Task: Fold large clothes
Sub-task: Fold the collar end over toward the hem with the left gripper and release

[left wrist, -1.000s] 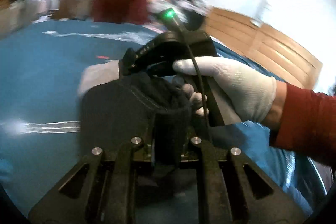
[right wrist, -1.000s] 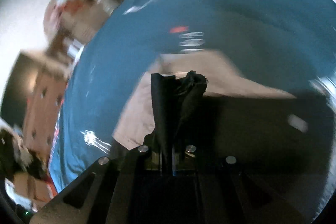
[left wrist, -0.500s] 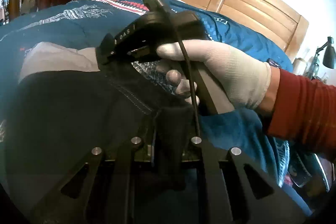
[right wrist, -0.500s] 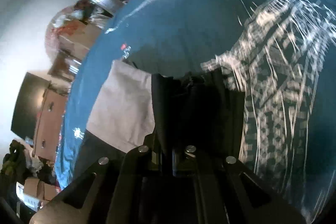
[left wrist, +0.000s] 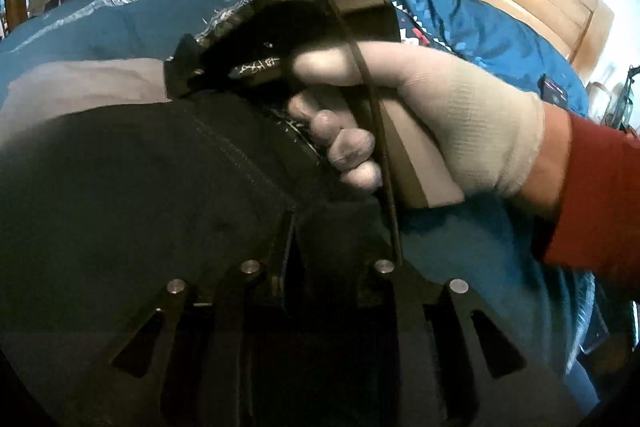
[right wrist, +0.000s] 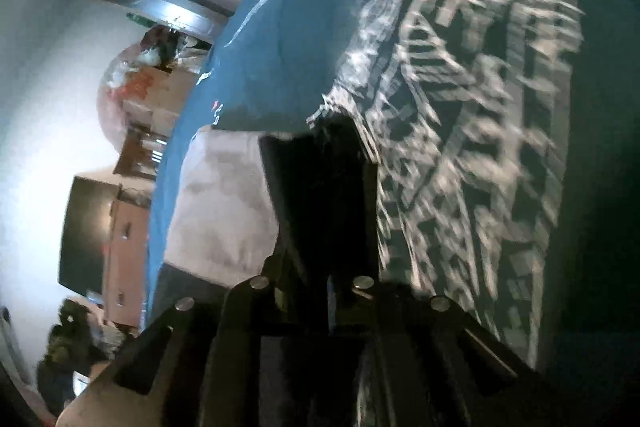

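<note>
Both grippers are pinching the same dark garment (left wrist: pixel 132 195), a big black piece of clothing that lies over the bed (left wrist: pixel 120 23) with its blue patterned cover. The left gripper (left wrist: pixel 316 247) has its two fingers squeezed tight on a thick fold of the black cloth. In the left wrist view the right gripper (left wrist: pixel 180 79) is just ahead, held by a hand (left wrist: pixel 432 119) in a white glove with a red sleeve behind it. The right gripper (right wrist: pixel 324 247) is also clamped on a bunch of the same cloth, close to the edge. A pale grey cloth (right wrist: pixel 224 203) lies flat on the bed, touching the black one, and seems partly under it. The step looks like carrying one edge of the garment across to make a fold. To do it well, keep both grippers shut tight and level with each other, so the edge stays straight. Move them together at the same speed. Lay the cloth down flat before letting go, or it could bunch up. The right view is blurry, so small creases cannot be seen.
</note>
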Demonstrator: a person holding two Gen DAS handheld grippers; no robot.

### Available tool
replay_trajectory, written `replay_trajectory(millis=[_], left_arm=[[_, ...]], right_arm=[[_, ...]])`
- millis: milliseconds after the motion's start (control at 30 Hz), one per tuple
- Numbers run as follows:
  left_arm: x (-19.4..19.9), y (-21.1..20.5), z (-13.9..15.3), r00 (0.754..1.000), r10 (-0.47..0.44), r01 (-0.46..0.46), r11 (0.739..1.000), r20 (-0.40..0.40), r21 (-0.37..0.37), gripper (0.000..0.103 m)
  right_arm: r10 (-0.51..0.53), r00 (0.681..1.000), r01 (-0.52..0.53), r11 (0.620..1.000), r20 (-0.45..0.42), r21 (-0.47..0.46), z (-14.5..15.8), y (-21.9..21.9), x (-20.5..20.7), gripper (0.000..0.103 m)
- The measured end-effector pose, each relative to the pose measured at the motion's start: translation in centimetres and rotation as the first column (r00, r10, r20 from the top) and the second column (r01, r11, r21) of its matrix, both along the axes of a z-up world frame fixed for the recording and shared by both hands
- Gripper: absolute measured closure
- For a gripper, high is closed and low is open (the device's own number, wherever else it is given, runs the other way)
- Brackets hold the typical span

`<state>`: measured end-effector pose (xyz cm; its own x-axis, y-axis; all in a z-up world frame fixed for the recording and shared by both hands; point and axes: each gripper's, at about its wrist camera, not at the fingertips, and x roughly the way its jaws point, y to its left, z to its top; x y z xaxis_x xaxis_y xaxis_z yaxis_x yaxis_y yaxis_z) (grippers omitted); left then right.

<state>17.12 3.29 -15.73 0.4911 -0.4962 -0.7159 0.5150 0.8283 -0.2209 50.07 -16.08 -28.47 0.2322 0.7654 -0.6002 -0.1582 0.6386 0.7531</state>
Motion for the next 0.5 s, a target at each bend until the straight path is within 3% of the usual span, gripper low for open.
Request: replay_trajectory(millis=[133, 200, 367, 500], left_arm=[[-5.8, 5.3, 4.2, 0.995, 0.052, -0.048, 0.998, 0.084, -0.050, 0.073], [-8.4, 8.4, 5.4, 0.987, 0.108, -0.100, 0.993, 0.117, -0.067, 0.066], [-11.9, 14.4, 5.1, 0.957, 0.266, -0.260, 0.963, 0.119, -0.065, 0.060], [-12.4, 15.6, 3.8, 0.944, 0.312, -0.311, 0.950, 0.110, -0.032, 0.051]], right_arm=[[0.007, 1.000, -0.006, 0.999, -0.024, 0.037, 1.9, -2.4, -4.5, 0.064], [0.019, 1.000, -0.019, 0.999, -0.023, 0.033, 2.9, -3.0, -7.7, 0.061], [0.018, 1.000, -0.018, 1.000, -0.007, 0.002, 4.4, -3.9, -14.4, 0.055], [0.029, 0.999, -0.029, 0.999, 0.012, -0.020, 5.1, -2.7, -17.6, 0.046]])
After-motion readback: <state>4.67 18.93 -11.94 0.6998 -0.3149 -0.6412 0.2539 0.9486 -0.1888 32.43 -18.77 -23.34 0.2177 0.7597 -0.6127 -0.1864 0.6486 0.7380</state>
